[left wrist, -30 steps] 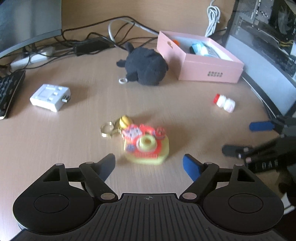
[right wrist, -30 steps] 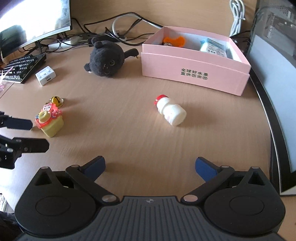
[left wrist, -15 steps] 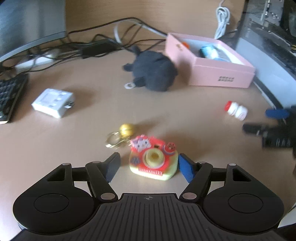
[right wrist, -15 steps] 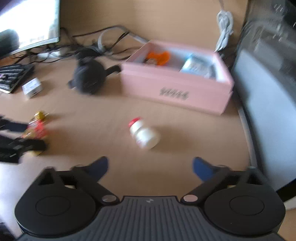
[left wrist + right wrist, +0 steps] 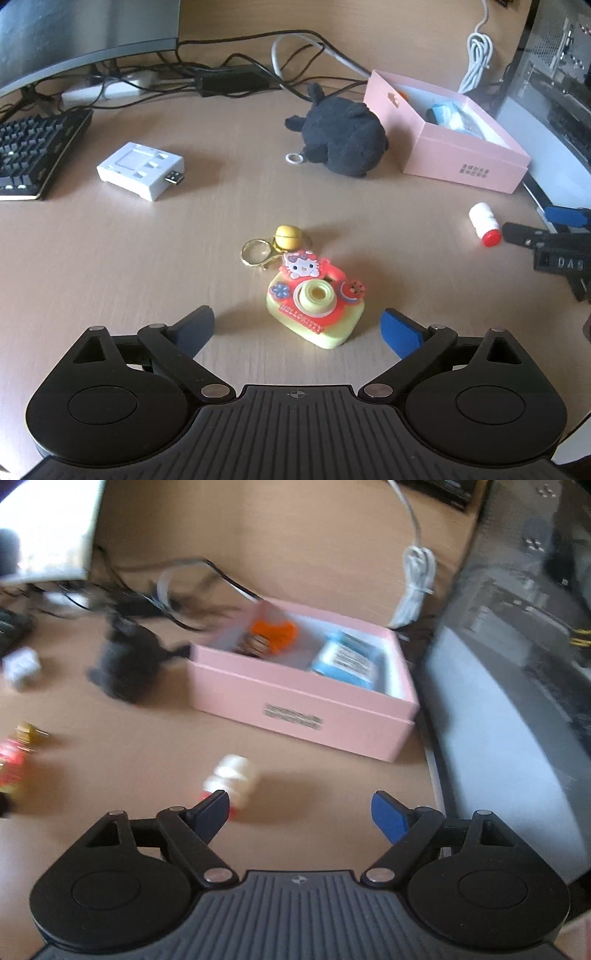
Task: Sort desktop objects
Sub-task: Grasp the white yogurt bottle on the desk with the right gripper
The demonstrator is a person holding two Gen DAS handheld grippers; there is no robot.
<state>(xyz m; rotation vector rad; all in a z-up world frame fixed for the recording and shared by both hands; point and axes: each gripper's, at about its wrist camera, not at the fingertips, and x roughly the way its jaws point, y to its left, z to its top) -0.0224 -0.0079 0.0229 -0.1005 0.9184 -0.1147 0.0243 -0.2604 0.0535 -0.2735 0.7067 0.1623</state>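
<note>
Jaws of the left gripper (image 5: 297, 326) had just spread wide, flanking the toy camera (image 5: 316, 304) without touching. Right gripper (image 5: 299, 810) gaped, empty, beside the bottle (image 5: 232, 779), probably lining up for the box (image 5: 295, 705).

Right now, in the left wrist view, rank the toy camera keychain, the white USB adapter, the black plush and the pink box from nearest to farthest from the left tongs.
1. Toy camera keychain, between the open left tongs.
2. White USB adapter, far left.
3. Black plush, centre back.
4. Pink box, back right.
</note>
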